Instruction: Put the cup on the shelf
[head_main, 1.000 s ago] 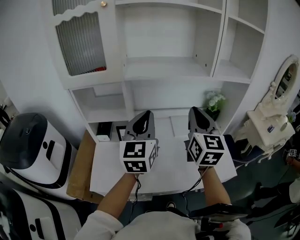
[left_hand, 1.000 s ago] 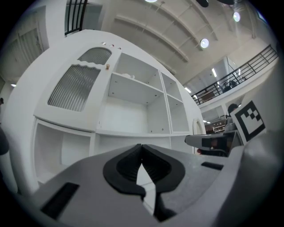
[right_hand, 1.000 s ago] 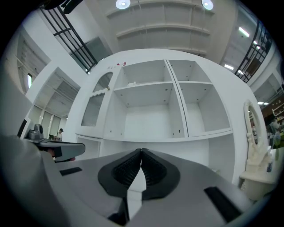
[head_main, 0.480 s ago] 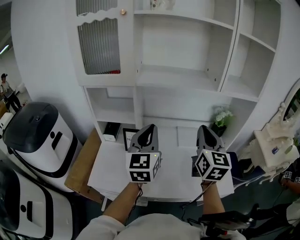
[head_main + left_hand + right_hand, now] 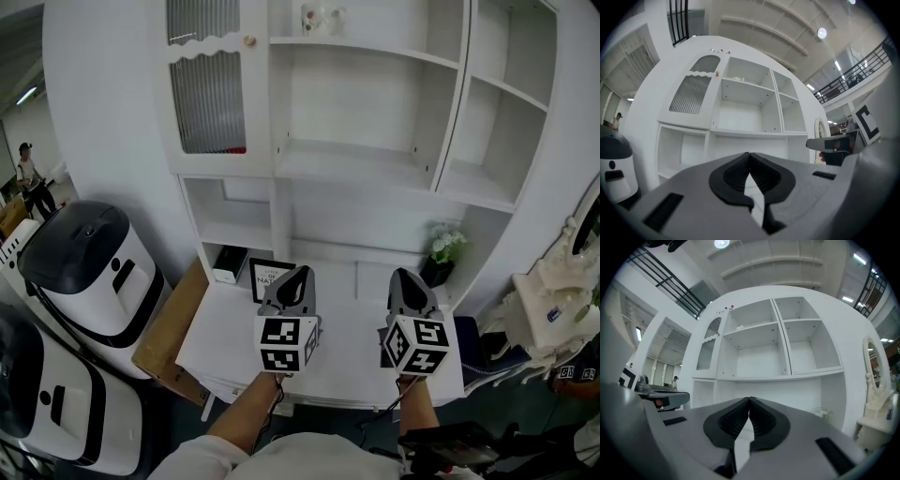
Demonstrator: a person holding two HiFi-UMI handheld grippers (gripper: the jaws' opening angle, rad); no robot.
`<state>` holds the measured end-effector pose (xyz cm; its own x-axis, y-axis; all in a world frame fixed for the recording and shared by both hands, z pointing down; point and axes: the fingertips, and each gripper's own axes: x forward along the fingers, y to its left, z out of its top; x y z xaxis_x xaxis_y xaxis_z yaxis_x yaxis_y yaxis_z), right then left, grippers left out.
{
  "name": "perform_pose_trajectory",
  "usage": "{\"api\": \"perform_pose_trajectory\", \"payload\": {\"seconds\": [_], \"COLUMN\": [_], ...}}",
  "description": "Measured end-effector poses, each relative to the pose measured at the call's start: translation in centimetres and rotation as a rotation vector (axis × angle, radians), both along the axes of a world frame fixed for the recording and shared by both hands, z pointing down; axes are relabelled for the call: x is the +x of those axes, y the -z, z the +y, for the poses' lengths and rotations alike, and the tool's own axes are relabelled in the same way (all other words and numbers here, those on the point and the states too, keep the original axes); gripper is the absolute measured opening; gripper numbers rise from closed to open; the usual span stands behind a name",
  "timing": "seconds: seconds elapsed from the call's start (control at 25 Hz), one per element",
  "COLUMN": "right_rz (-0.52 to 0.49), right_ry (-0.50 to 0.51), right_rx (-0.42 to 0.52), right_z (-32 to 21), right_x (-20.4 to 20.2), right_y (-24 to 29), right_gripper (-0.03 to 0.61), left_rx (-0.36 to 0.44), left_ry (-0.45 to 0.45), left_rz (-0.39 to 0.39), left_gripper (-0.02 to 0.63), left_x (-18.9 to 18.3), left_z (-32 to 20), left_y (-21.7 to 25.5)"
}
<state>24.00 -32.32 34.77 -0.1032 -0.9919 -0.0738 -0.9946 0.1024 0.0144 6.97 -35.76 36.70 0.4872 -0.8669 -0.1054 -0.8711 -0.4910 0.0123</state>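
A small white patterned cup [image 5: 322, 17] stands on the top shelf of the white shelf unit [image 5: 375, 164], in the middle bay. It shows as a tiny pale shape [image 5: 737, 78] in the left gripper view and again as a small cup [image 5: 739, 327] in the right gripper view. My left gripper [image 5: 299, 274] and right gripper [image 5: 405, 276] hover side by side over the white desk [image 5: 347, 352], well below and in front of the cup. Both point level at the shelves. The left gripper [image 5: 750, 157] is shut and empty; so is the right gripper [image 5: 749, 402].
Two black-and-white machines [image 5: 84, 267] stand at the left beside a cardboard box [image 5: 167, 328]. A framed sign [image 5: 270, 277] and a small potted plant [image 5: 441, 251] sit at the desk's back. An ornate white dresser [image 5: 562, 300] is at the right. A person [image 5: 28, 173] stands far left.
Both grippers have sunk lower in the head view and drawn back from the shelves. The head view has tilted up, bringing the top shelf and cup into sight.
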Motion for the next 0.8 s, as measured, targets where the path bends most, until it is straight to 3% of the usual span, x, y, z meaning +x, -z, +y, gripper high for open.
{"api": "perform_pose_trajectory", "payload": {"seconds": [0.8], "right_rz": [0.008], "right_ry": [-0.003], "right_rx": [-0.035], "right_z": [-0.8], "right_x": [0.2], "right_y": [-1.3], "right_gripper": [0.021], "left_rx": [-0.014], "left_ry": [0.008], "left_rz": [0.0], "left_gripper": [0.008], "left_x": [0.1], "left_z": [-0.7], "left_y": [-0.8]}}
